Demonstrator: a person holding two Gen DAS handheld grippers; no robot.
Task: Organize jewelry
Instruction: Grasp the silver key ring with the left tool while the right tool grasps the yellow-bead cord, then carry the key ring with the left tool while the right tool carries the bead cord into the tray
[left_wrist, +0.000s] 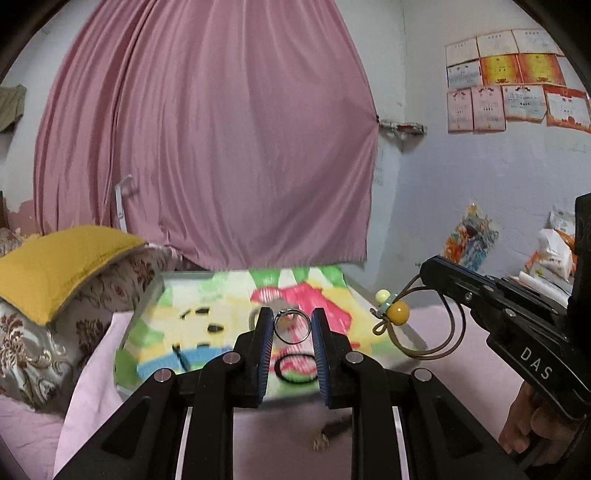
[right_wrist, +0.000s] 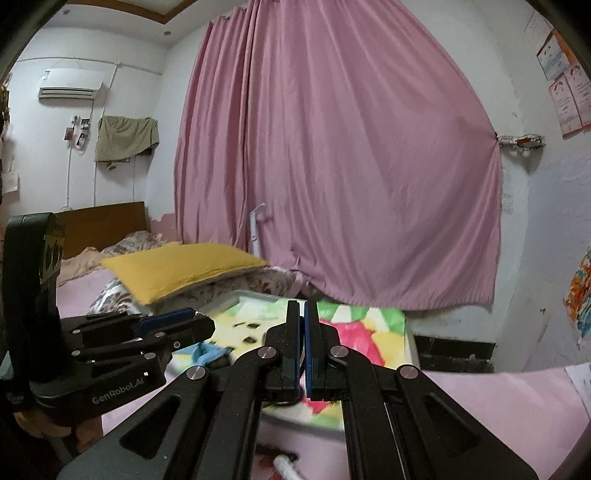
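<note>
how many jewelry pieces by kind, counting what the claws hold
ring: 1, in the left claw
beaded cord: 1, in the right claw
black band: 1, on the mat
total: 3

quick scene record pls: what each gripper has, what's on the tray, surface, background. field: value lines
left gripper: shut on silver ring, held up above the tray
right gripper: shut on brown cord necklace with yellow bead
tray: colourful patterned, black hair tie lying on it
surface: pink bedsheet
left of tray: yellow pillow
background: pink curtain
</note>
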